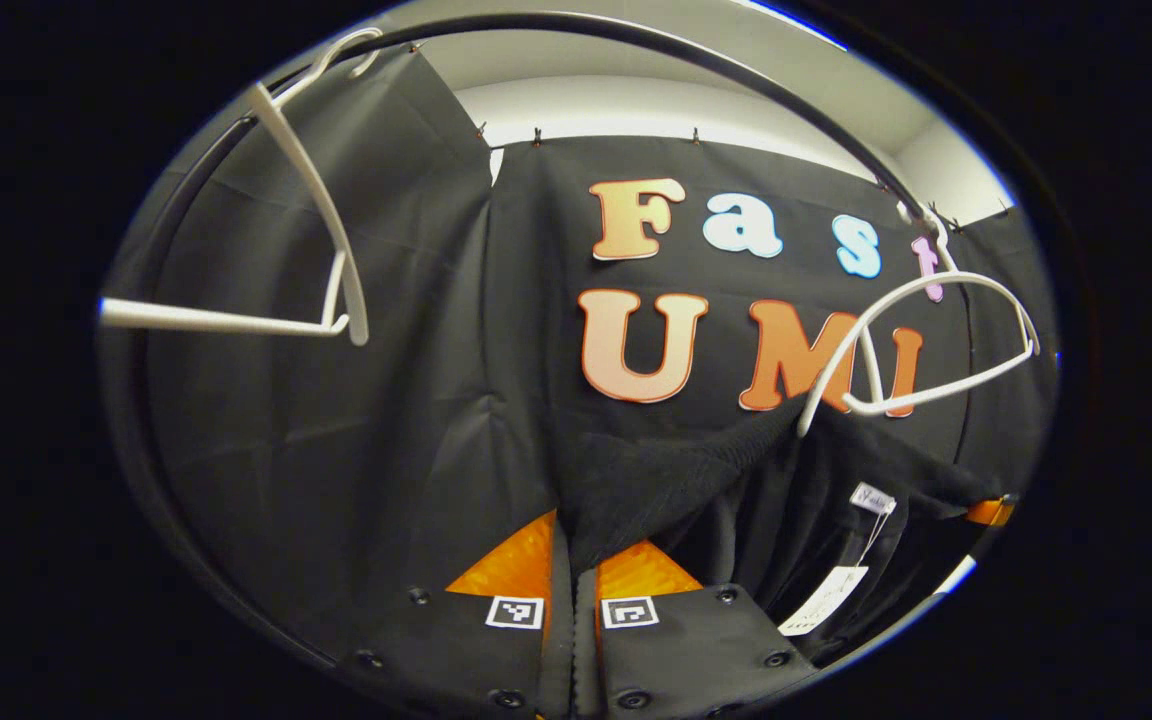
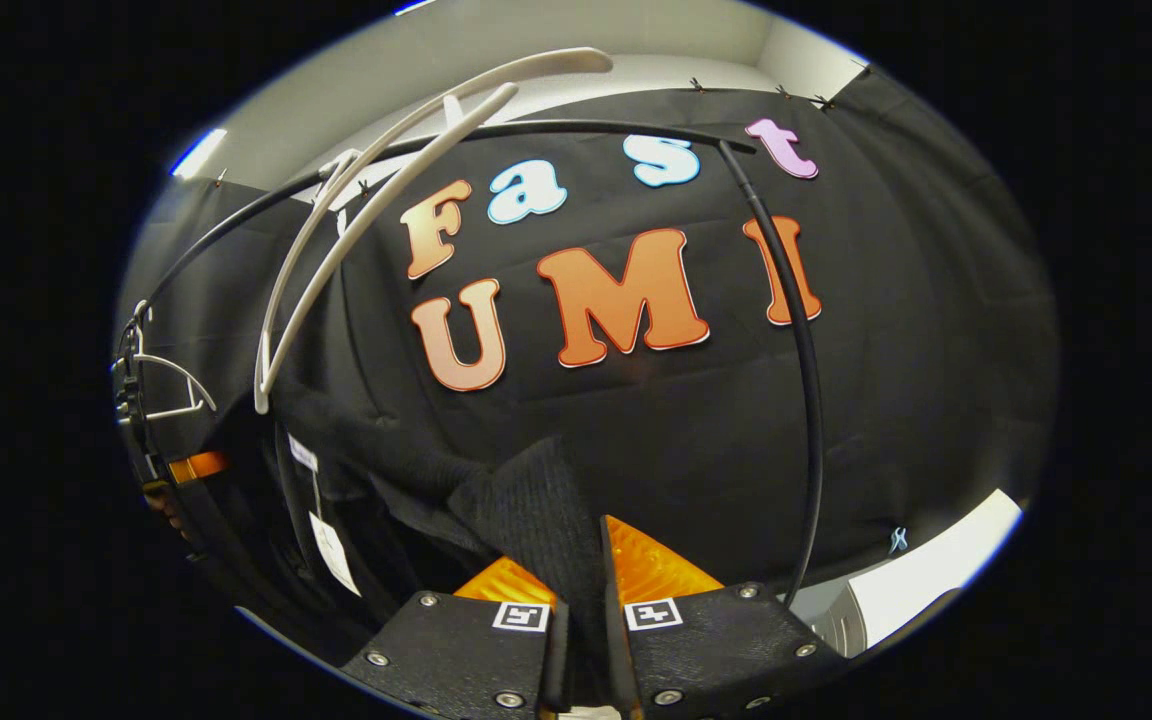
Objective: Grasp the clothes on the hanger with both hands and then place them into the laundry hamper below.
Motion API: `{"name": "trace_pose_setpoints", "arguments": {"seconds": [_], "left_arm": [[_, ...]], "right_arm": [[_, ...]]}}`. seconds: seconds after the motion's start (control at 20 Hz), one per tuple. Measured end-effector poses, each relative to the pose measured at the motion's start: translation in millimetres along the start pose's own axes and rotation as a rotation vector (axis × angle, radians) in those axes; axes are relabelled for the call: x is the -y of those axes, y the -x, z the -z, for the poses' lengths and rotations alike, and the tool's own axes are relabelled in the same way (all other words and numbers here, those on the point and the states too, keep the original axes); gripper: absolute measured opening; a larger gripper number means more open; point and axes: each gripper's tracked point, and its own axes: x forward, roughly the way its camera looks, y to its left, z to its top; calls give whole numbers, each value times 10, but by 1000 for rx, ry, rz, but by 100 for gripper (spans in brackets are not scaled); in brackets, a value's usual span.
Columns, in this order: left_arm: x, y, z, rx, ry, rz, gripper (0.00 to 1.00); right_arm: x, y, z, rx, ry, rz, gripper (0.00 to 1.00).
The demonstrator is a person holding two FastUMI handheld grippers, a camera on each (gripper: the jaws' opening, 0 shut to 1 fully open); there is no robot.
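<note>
both grippers are pinched onto the black garment (image 1: 656, 480): left gripper (image 1: 573, 560) and right gripper (image 2: 581, 560) have their fingers nearly together on fabric. it hangs below the white hanger (image 1: 921, 340) (already slipped free, seemingly). next: lower it into the hamper.

A curved black rail (image 2: 804, 400) arcs before the booth's black cloth wall (image 2: 916, 340), a white ceiling (image 1: 636, 100) above.
</note>
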Motion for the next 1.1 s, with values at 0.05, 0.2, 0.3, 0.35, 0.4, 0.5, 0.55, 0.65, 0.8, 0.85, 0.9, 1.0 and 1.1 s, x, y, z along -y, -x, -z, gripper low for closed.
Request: {"name": "trace_pose_setpoints", "arguments": {"seconds": [0.05,0.2,0.3,0.35,0.4,0.5,0.55,0.65,0.8,0.85,0.9,1.0,1.1], "left_arm": [[9,-34,88,-13,-9,7,7],[182,29,508,-92,21,77,7],[246,-28,782,-118,-21,75,7],[293,-29,928,-137,-31,84,7],[324,-33,1056,-157,-28,94,7],[445,-44,1317,-203,-38,111,8],[510,-54,1412,-222,-44,120,8],[621,-53,1668,-262,-42,139,7],[738,-59,2057,-314,-46,162,7],[784,-45,2165,-327,-52,168,7],[820,-40,2278,-338,-65,170,7],[887,-47,2493,-364,-94,176,7],[991,-29,2785,-399,-101,193,7]], "right_arm": [[45,-9,81,-9,0,17,13],[43,-114,492,-77,-16,17,14],[48,-140,773,-109,-3,30,8],[40,-150,909,-126,6,31,8],[16,-170,1029,-145,9,30,8],[-55,-148,1300,-186,10,20,8],[-92,-140,1437,-206,11,14,8],[-127,-192,1723,-245,18,7,7],[-159,-227,2102,-298,29,1,8],[-164,-225,2240,-315,30,1,7],[-158,-239,2363,-335,30,1,8],[-133,-265,2618,-374,25,3,8],[-96,-257,2868,-415,25,9,8]]}}
